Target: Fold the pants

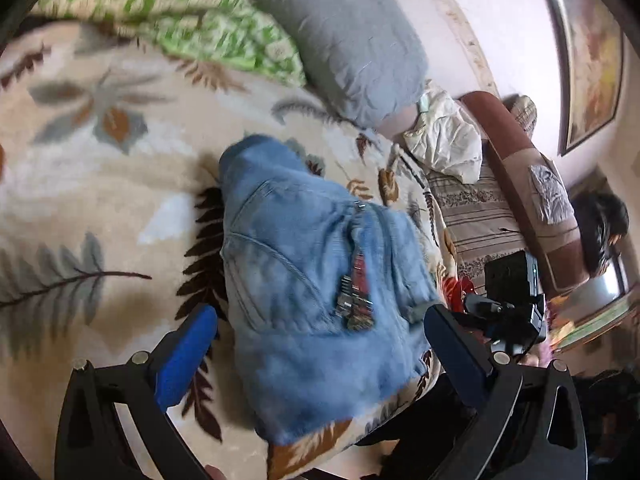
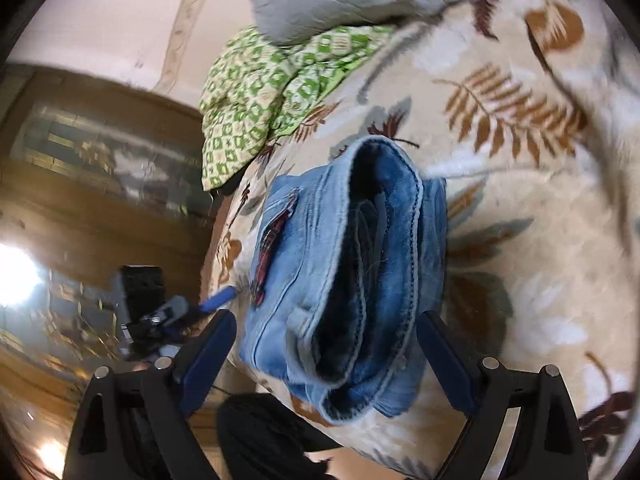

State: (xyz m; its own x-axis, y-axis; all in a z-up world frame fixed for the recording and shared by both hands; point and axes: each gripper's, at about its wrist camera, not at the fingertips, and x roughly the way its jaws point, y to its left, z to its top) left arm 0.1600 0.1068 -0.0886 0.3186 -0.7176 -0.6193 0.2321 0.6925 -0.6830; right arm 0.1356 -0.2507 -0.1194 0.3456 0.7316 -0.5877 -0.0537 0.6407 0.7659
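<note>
Both tools tilt downward over the bed, each seen from its own wrist camera. The left gripper (image 1: 320, 344) stands with its blue-padded jaws spread wide on either side of the folded light-blue denim pants (image 1: 316, 280); the pads are clear of the cloth and hold nothing. The right gripper (image 2: 332, 348) is likewise wide open, its dark blue pads flanking the same bundle without pressing on it. The pants lie as a thick folded stack near the edge of the bed, on a cream plush blanket with brown and grey fern leaves (image 1: 100, 200); from the right view the layered hems and darker inner denim face the camera, and a red patterned patch (image 2: 268, 248) sits on the outer fold. Beyond the pants lie a green-and-cream patterned cloth (image 2: 256, 96) and a soft grey quilted pillow (image 1: 344, 48), the pillow partly over the cloth. A crumpled cream cloth (image 1: 444, 140) rests by the striped mattress edge. The other gripper shows beside the bed edge in each view, slightly blurred.
</note>
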